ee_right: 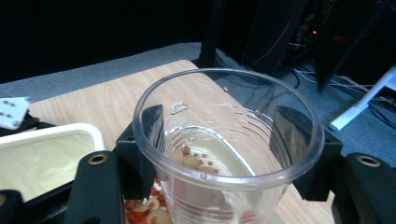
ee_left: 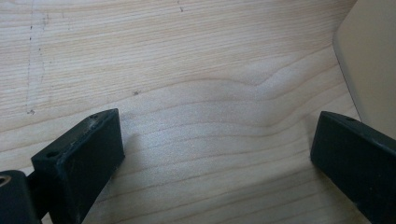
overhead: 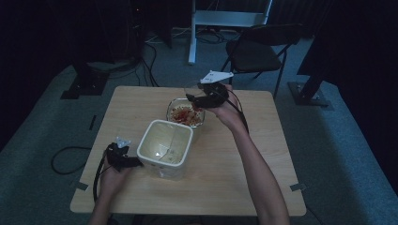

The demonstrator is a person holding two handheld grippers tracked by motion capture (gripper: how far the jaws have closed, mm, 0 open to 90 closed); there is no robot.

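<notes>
Nearest the table's (overhead: 244, 187) near edge, toward its near-left corner, the left gripper (overhead: 123, 158) is seen lying low over the pale, grained wood, held in the person's left hand (overhead: 110, 178). In the left gripper view its two blocky black jaws stand wide apart with only bare wood between them, so it is released and nothing is grasped. Just beside its tip a square white container (overhead: 165, 149) with rounded corners and a thick, smooth, matte rim is stood on the table, roughly midway between the left and right edges; its pale interior is visible from above, and one of its cream walls (ee_left: 369, 60) is seen at the right edge of the left gripper view.

Just beyond the container, toward the far edge, a small clear square dish (overhead: 186, 114) is set on the table, holding a loose mix of red and pale pieces.

Farthest, above the dish's far-right side, the right gripper (overhead: 202, 99) is held by the right hand (overhead: 225, 110), and a clear plastic cup (ee_right: 229, 154) is grasped between its jaws, the pads being pressed against opposite sides of the wall. The cup is thin, transparent and round, ribbed with fine horizontal rings, with a rolled rim. It is tilted, its long axis slanting between upright and level, the open mouth turned toward the gripper's camera. A few crumbs are left clinging to its inner wall.
</notes>
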